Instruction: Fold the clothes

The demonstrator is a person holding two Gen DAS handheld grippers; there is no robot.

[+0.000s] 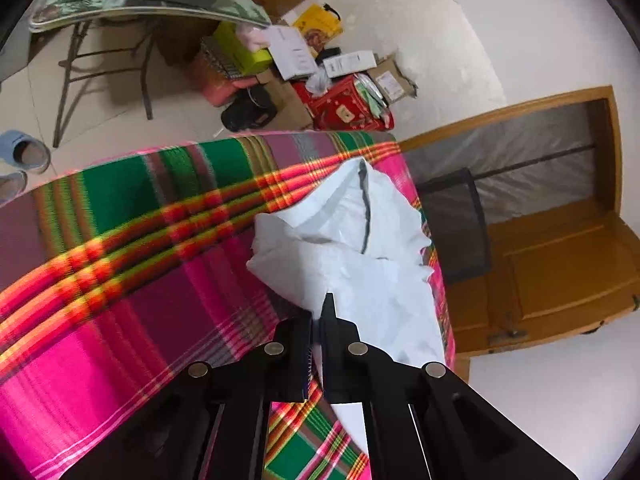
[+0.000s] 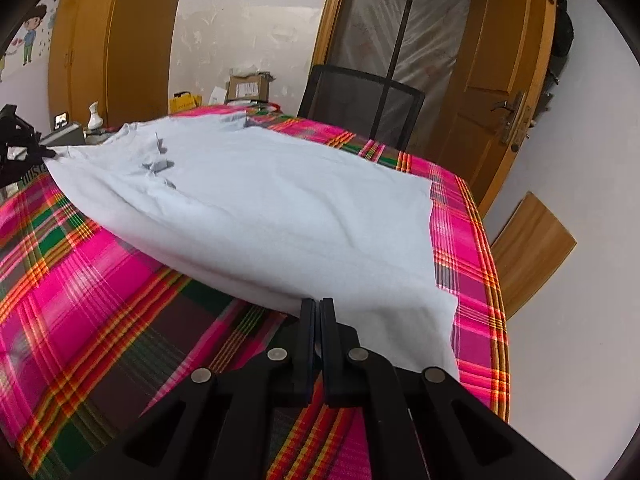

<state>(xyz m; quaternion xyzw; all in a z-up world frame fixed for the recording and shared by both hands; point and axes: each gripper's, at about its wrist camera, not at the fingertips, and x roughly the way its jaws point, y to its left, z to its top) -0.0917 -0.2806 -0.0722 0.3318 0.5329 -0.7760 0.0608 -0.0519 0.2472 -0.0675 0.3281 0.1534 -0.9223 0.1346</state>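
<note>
- currently we have the white garment (image 2: 256,208) spread over the pink plaid cloth (image 2: 100,280) that covers the table, lying toward the table's 1 o'clock side in the right wrist view and reaching close to the far edge by the wooden door (image 2: 500,92).
- right gripper (image 2: 317,302): tongs together, clamped on the near edge of the garment at 6 o'clock of the fabric. we judge this grip is there to pin one end, so that the edge between the two grippers can be carried as one line.
- left gripper (image 1: 320,312): tongs pressed together on a pinch of white fabric; the garment bunches upward from the tips toward 12 o'clock, its dark-trimmed neckline (image 1: 364,208) showing beyond. in the right wrist view this same gripper sits at 9 o'clock, holding the far end.
- the fabric between the two grips hangs slightly raised off the cloth on the side toward 9 o'clock, which we read as the start of a fold: one long edge lifted by both ends so it can be carried across the body of the garment.
- the black mesh chair (image 2: 360,100) stands at 12 o'clock past the table, apart from the work.
- judgement: fold not yet laid; the garment is mostly single-layer and flat.
</note>
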